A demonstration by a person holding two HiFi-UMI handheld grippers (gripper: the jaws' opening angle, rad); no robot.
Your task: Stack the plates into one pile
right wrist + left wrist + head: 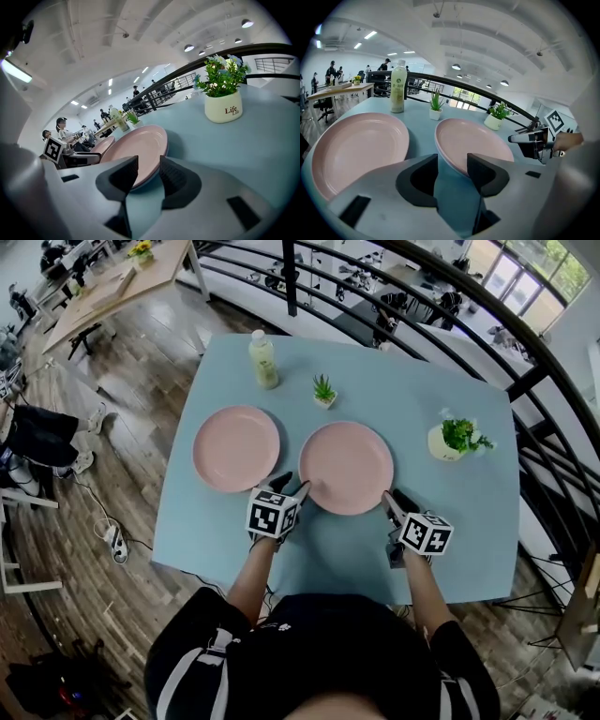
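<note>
Two pink plates lie side by side on the light blue table (pixel 469 540). The left plate (pixel 236 448) (pixel 356 150) lies untouched. Both grippers are at the near rim of the right plate (pixel 346 467) (pixel 476 143) (pixel 136 147). My left gripper (pixel 292 486) (pixel 452 161) is at its near-left edge, jaws open, with the rim between them and a strip of table showing in the gap. At the near-right edge is my right gripper (pixel 394 498) (pixel 149 164), its jaws close together with the rim filling the gap.
A pale green bottle (pixel 263 360) (pixel 398 89) and a small potted succulent (pixel 324 390) (pixel 436 107) stand behind the plates. A white pot with a leafy plant (pixel 454 440) (pixel 224 105) stands at the right. A black railing (pixel 525 381) runs beyond the table's far side.
</note>
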